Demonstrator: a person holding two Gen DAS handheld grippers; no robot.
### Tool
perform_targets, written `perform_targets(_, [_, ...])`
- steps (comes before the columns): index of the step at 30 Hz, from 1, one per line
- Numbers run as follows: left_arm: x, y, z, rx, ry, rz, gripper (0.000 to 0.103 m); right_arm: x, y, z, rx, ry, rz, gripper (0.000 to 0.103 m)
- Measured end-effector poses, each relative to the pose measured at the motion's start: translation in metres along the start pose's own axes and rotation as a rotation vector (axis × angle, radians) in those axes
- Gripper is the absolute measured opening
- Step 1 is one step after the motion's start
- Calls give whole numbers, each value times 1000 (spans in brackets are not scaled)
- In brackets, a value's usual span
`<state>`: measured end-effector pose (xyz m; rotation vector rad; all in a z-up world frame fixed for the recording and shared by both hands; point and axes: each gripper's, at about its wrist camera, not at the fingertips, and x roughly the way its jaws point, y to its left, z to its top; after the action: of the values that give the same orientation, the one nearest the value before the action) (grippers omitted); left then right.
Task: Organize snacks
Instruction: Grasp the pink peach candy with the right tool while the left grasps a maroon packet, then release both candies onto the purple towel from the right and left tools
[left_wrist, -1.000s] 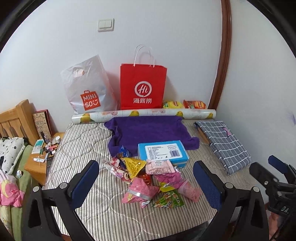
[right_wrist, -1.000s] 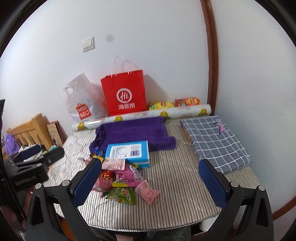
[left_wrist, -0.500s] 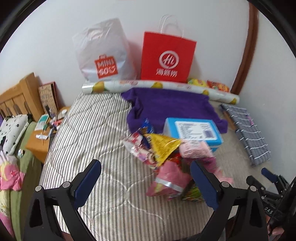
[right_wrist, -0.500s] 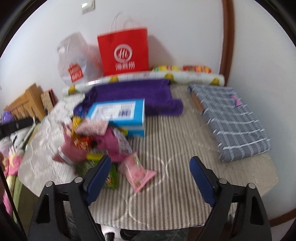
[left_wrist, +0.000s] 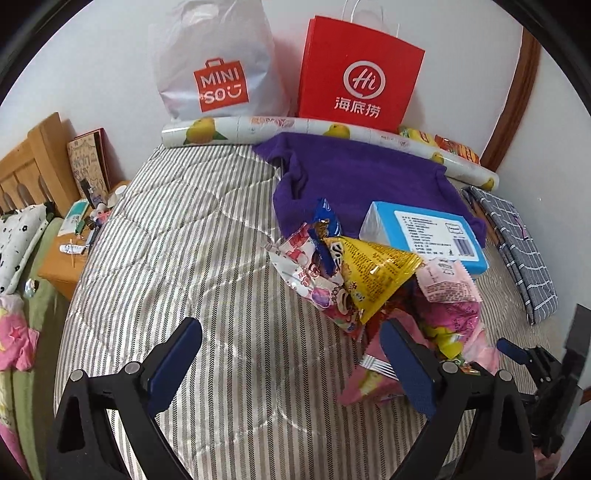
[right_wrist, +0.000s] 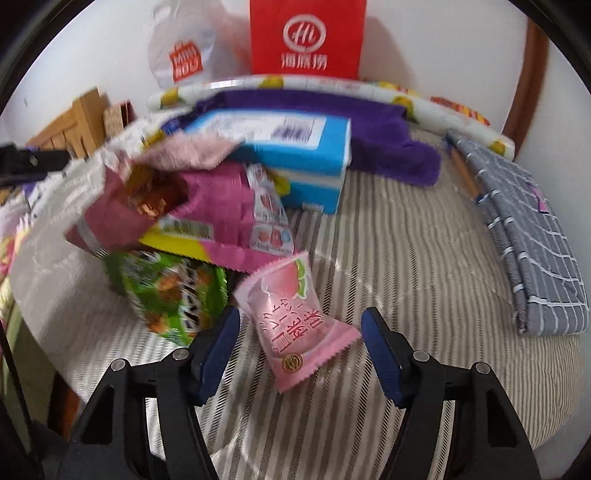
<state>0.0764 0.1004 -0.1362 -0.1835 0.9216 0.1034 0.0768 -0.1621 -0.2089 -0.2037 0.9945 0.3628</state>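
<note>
Striped table (left_wrist: 177, 258), purple towel (left_wrist: 362, 177) at far side, blue box (right_wrist: 295, 147) on its near edge, snack pile (left_wrist: 369, 280) just near the box, left claw (left_wrist: 291, 354) released beside pile, right claw (right_wrist: 299, 343) released, straddling pink peach packet (right_wrist: 295, 317) at the pile's near edge

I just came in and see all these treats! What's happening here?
A person is sorting a snack pile on a striped table, holding a gripper in each hand. The right gripper is open around a pink peach packet, not yet squeezing it. The left gripper is open and empty beside the pile.
</note>
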Motion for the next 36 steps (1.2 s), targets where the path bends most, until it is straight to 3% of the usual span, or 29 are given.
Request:
perform_targets(3, [6, -1, 1, 17, 3, 2, 97, 11, 0, -1, -3, -14, 8, 67])
perform_targets(6, [9, -1, 1, 20, 4, -20, 97, 13, -3, -1, -2, -28, 26, 59])
perform_targets(9, [10, -4, 2, 30, 4, -69, 97, 12, -10, -3, 24, -31, 42, 56])
perform_targets(18, [17, -36, -8, 108, 42, -238, 97, 2, -32, -6, 103, -39, -18, 56])
perform_targets(22, [29, -55, -18, 191, 79, -206, 97, -4, -41, -8, 121, -50, -43, 56])
perform_targets(24, [35, -65, -23, 239, 92, -174, 74, -6, -45, -7, 135, -51, -51, 56])
perform_targets(25, [37, -67, -25, 241, 101, -178, 69, -7, -46, -6, 139, -54, -53, 56])
perform_targets(27, [39, -68, -25, 227, 131, -248, 51, -10, -48, -5, 143, -61, -60, 56])
perform_targets(30, [35, -66, -25, 228, 128, -240, 45, -14, -48, -2, 142, -69, -64, 56])
perform_targets(36, [15, -58, -20, 238, 105, -238, 44, -26, -44, 6, 129, -97, -49, 56])
